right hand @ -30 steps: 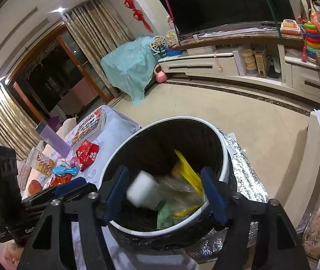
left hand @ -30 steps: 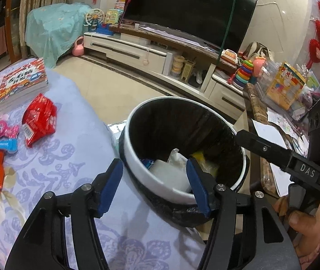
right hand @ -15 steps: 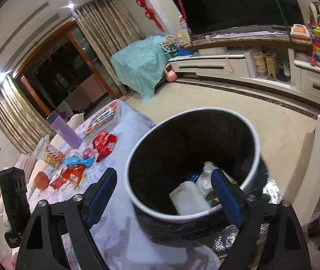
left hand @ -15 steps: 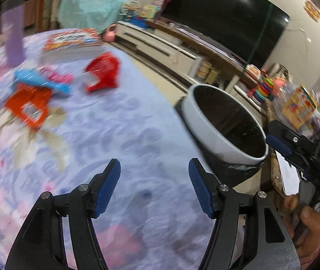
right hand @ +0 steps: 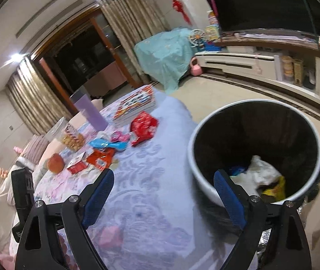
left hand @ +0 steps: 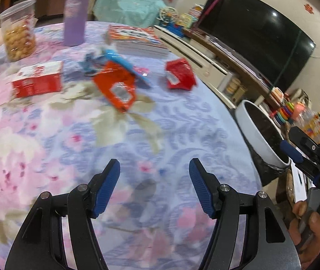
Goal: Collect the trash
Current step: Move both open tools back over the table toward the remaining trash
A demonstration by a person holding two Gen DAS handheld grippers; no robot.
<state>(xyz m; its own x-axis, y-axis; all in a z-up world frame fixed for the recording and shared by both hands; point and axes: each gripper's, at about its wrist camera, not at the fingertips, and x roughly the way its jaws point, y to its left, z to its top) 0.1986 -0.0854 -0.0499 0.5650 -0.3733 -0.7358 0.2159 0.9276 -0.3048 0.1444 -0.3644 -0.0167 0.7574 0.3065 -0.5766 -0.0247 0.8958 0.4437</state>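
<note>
My left gripper [left hand: 154, 186] is open and empty above the flowered tablecloth [left hand: 47, 157]. Ahead of it lie wrappers: an orange packet [left hand: 117, 87], a red packet [left hand: 180, 77], a blue wrapper [left hand: 126, 65] and a small red box [left hand: 38, 82]. My right gripper [right hand: 163, 196] is open and empty, over the table edge beside the white-rimmed trash bin [right hand: 193, 157], which holds white and yellow trash [right hand: 261, 175]. The bin also shows in the left wrist view [left hand: 256, 132]. The wrappers show in the right wrist view: red packet [right hand: 144, 127], orange packet [right hand: 100, 157], blue wrapper [right hand: 108, 145].
A purple bottle [left hand: 75, 15], a jar of snacks [left hand: 19, 31] and a stack of books [left hand: 137, 40] stand at the table's far side. An orange fruit [right hand: 55, 163] lies near the red box. The TV stand [right hand: 261, 63] runs along the far wall.
My left gripper has swung left from over the bin to over the table, facing the wrappers. My right gripper has drawn back from the bin toward the table; a white piece has dropped in.
</note>
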